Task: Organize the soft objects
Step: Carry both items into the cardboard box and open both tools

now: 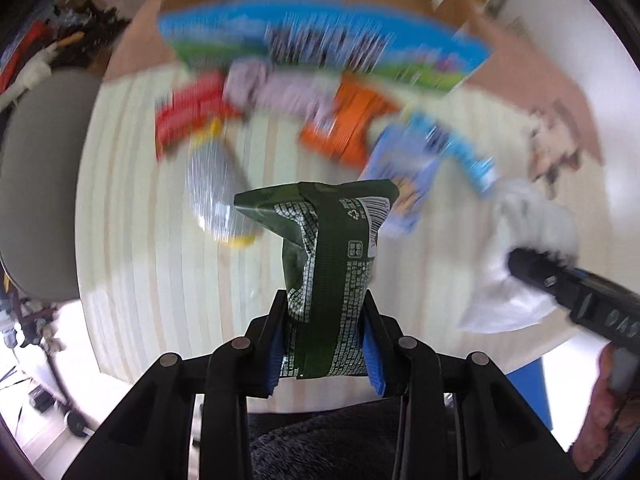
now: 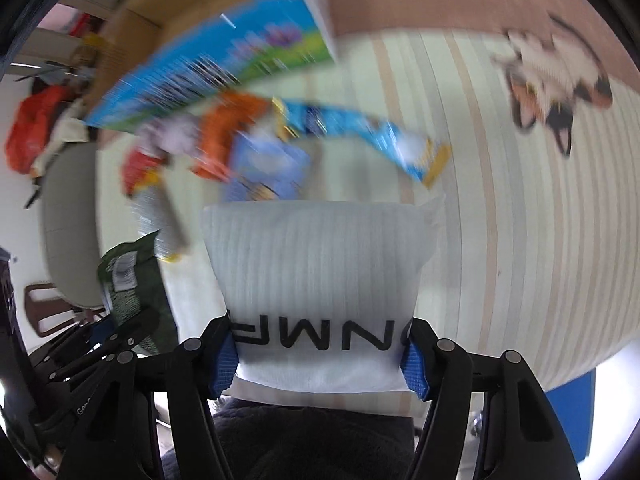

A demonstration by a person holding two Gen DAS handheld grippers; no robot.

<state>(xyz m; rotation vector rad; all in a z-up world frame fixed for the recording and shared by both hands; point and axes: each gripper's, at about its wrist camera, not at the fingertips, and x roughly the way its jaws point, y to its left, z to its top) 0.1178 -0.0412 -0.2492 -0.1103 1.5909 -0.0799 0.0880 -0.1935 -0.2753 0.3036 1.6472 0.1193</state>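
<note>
1. Currently left gripper [image 1: 326,344] is clamped on the green snack bag [image 1: 328,248] at its lower end, bag raised above the table [image 1: 132,240] near its front edge.
2. Right gripper [image 2: 324,354] is clamped on the white foam pouch [image 2: 320,264], also lifted.
3. Judgement: both light, soft, crushable; the bag's film looks slippery, so grip the sealed ends.

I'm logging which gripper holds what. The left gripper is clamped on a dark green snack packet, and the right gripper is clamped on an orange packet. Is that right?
Not quite. The right gripper is clamped on a white foam pouch with black lettering, as the right wrist view shows; the orange packet lies on the table among the other items. The left gripper is indeed clamped on the dark green snack packet.
</note>
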